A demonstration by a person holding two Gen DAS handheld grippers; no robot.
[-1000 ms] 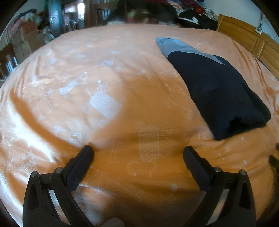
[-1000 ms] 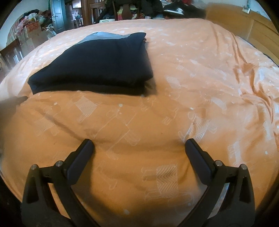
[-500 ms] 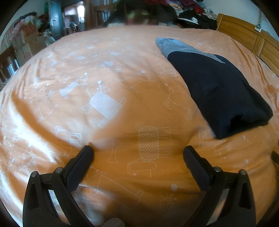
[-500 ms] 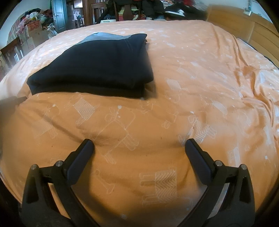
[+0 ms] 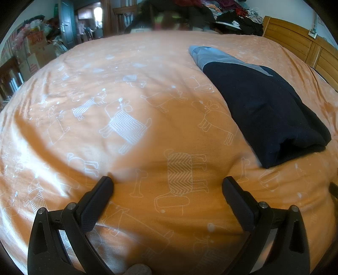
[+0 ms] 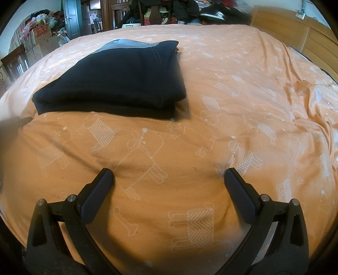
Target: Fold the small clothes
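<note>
A bed (image 5: 147,211) under an orange cover printed with white outline animals fills both views, with a wooden headboard (image 5: 295,40) at the far right and heaped clothing (image 5: 221,12) beyond the far edge. On the cover a dark navy garment (image 6: 118,84) with a grey band at its far end is seen lying as a compact, layered rectangle, so the fold is judged essentially done.

From the left tool (image 5: 166,186) the garment (image 5: 264,105) lies ahead and to the right, its long axis running from near right to far left. From the right tool (image 6: 169,175) it lies ahead and to the left, its thick folded edge facing the tool. Neither tool is touching it; which one is nearer cannot be told. Any further tidying would be approached from that near edge.

Both tools are held spread wide over bare cover, with nothing gripped between the fingers.
</note>
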